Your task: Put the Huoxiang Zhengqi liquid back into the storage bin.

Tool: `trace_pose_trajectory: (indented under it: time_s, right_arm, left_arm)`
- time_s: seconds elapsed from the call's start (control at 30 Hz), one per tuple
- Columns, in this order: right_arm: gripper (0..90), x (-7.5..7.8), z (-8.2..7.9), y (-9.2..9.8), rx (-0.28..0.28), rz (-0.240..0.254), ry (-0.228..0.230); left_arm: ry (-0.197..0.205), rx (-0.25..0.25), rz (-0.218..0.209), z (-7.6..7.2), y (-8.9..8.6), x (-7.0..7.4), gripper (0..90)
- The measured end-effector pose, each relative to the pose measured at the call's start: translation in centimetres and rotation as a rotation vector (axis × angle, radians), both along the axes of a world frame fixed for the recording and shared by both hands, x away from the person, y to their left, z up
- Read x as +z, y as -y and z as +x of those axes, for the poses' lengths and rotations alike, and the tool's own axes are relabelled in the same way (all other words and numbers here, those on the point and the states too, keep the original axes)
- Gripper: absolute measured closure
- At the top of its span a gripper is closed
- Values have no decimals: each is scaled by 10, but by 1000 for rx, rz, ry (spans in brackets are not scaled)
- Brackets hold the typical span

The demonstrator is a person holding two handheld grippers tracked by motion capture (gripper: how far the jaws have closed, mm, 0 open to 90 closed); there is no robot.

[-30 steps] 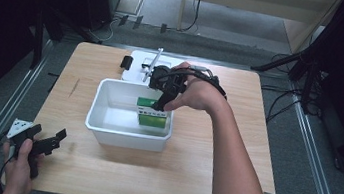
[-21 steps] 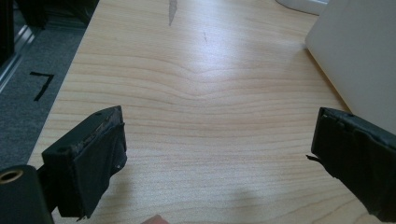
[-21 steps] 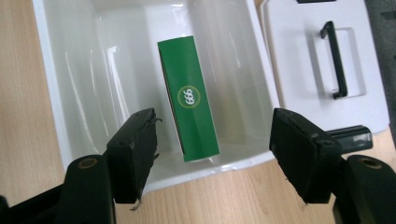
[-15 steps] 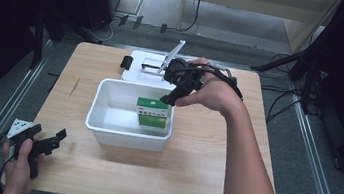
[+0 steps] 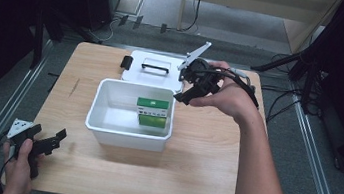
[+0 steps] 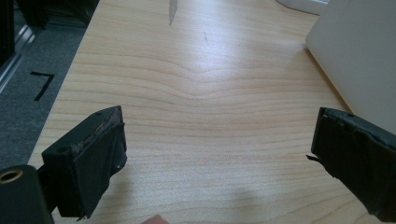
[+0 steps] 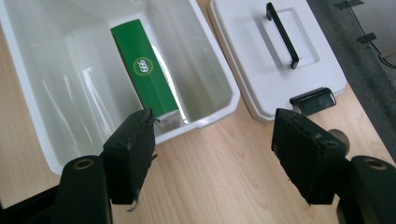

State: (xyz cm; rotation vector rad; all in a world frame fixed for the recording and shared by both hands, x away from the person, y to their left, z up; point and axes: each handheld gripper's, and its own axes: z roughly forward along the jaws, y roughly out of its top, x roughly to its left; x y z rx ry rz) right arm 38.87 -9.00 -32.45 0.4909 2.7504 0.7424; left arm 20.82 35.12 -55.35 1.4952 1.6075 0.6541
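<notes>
Right gripper (image 5: 183, 94) withdrawn, green box (image 5: 152, 113) in bin (image 5: 127, 135)

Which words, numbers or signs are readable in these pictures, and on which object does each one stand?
"666" in a round emblem: on the green box standing in the white bin.
White label panel at the box's end: print too small to read.
"7"-shaped black mark: on the grey floor beside the table; possibly only tape.
</notes>
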Motion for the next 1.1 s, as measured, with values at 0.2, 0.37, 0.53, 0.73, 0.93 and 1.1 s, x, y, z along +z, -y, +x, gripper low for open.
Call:
trace_pose_trajectory:
  time_s: [0.2,0.37,0.53,0.73,0.93,1.1]
  right_arm:
    - [318,-10,1,17,-61,34,-3]
    - [318,-20,1,32,-100,57,-7]
    - [320,-33,-1,48,-153,84,-1]
    - [315,-49,-5,69,-205,124,1]
    - [302,-68,-11,91,-252,147,-2]
    - [297,-83,-15,108,-306,184,6]
  left_arm:
    - [1,0,1,0,0,0,40]
    - [2,1,1,0,0,0,40]
    - [1,1,2,0,0,0,40]
    - [0,1,3,0,0,0,40]
    - [0,1,4,0,0,0,40]
    - [-1,2,5,0,0,0,40]
